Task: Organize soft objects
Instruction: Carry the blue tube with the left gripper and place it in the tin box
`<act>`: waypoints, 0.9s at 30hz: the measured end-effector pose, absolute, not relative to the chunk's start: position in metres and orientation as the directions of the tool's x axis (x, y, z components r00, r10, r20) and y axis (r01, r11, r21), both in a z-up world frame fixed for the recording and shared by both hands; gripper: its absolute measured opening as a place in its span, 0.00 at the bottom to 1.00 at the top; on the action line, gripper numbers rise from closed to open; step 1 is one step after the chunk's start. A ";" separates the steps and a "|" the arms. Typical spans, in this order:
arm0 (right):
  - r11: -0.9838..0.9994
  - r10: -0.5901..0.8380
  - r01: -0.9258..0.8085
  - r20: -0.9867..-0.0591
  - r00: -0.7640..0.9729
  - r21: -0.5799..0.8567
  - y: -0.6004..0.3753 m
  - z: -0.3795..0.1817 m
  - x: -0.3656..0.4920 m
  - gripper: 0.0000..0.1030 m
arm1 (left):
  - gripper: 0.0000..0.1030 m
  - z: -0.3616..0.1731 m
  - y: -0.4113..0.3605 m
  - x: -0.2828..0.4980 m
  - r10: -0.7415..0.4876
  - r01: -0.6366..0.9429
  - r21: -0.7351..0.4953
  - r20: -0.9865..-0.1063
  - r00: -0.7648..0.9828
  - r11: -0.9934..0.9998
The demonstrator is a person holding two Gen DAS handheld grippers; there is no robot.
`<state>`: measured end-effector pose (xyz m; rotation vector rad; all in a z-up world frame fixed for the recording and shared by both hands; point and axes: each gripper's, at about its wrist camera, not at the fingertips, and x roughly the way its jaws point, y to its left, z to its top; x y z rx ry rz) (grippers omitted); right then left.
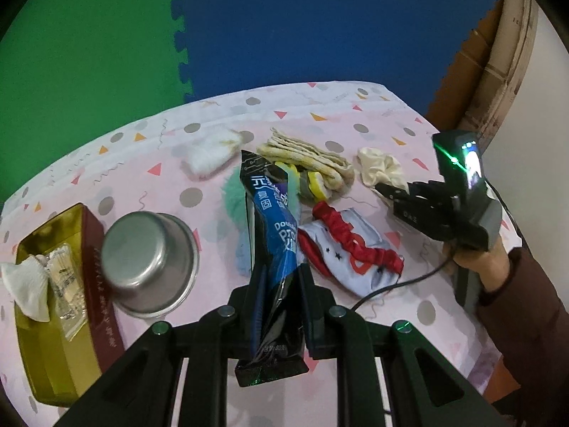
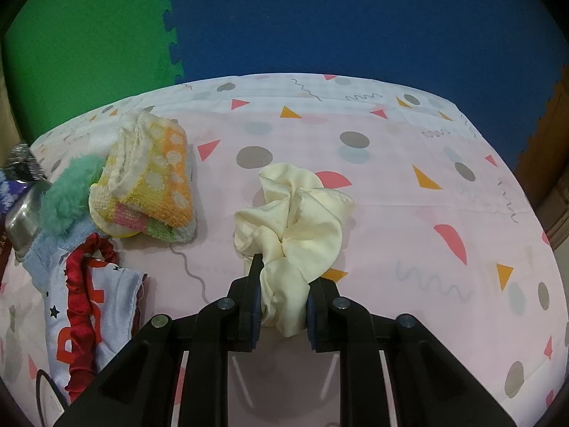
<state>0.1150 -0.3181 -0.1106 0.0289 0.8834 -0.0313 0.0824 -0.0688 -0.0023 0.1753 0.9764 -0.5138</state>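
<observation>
My left gripper (image 1: 279, 284) is shut on a black and blue toothpaste tube (image 1: 272, 235) and holds it above the table. My right gripper (image 2: 282, 284) is shut on a cream scrunchie (image 2: 295, 224) that rests on the pink tablecloth; it also shows in the left wrist view (image 1: 380, 169). A folded orange and yellow towel (image 2: 153, 181) lies left of it. A red scrunchie (image 1: 350, 238) lies on a light blue cloth (image 1: 370, 274). A green fluffy scrunchie (image 2: 69, 192) sits beside the towel. A white fluffy item (image 1: 209, 153) lies farther back.
An upturned steel bowl (image 1: 151, 259) and a gold and maroon box (image 1: 53, 316) holding small items stand at the left. A black cable (image 1: 409, 283) runs across the table. The patterned tablecloth (image 2: 409, 213) covers the table. A cardboard box (image 1: 498, 64) stands at the right.
</observation>
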 end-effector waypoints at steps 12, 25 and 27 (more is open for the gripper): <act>0.999 -0.031 0.039 -0.773 0.633 -0.009 -0.315 -0.111 0.114 0.17 | 0.17 0.028 -0.028 0.064 -0.283 0.435 -0.025 -0.793 0.540 0.900; 0.999 -0.033 0.039 -0.773 0.634 -0.011 -0.315 -0.111 0.114 0.17 | 0.18 0.052 0.069 0.077 -0.097 0.237 0.073 -0.768 0.633 0.969; 0.999 -0.033 0.039 -0.773 0.634 -0.011 -0.315 -0.111 0.114 0.17 | 0.18 0.050 0.084 0.080 -0.060 0.204 0.092 -0.770 0.635 0.975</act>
